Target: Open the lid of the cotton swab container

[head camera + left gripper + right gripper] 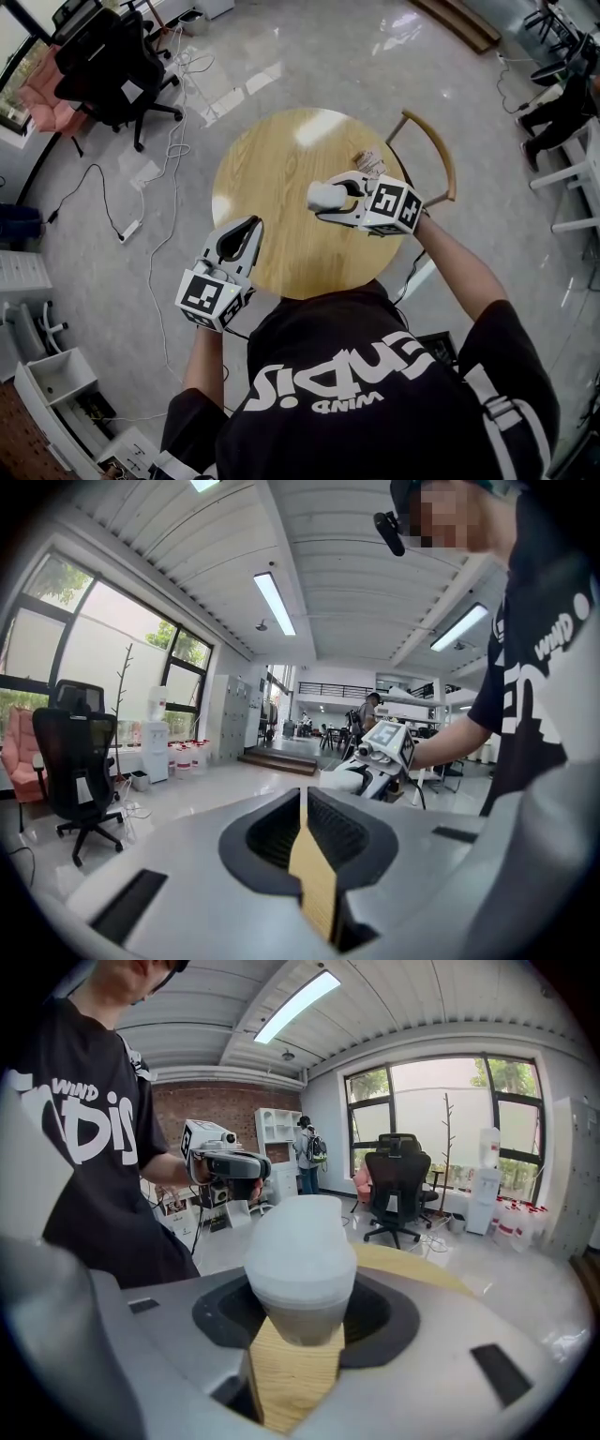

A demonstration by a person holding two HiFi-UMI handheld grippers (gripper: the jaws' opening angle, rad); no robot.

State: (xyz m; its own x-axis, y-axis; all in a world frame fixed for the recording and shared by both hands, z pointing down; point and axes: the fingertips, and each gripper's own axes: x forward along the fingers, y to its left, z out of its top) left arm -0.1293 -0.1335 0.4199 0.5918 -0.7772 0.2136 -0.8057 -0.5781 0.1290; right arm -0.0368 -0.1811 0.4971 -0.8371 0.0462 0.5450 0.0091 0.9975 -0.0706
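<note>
While the right hand-held gripper [334, 195] is pinching the cotton swab container [300, 1260] between its jaws, the container is sitting right at its fingertips with the whitish lid on, over the round wooden worktop [272, 159] below it. The left hand-held gripper [246, 232] is hovering with its jaws pressed together on nothing, off to the left of the right one and nearer the person, above the worktop's near edge.
</note>
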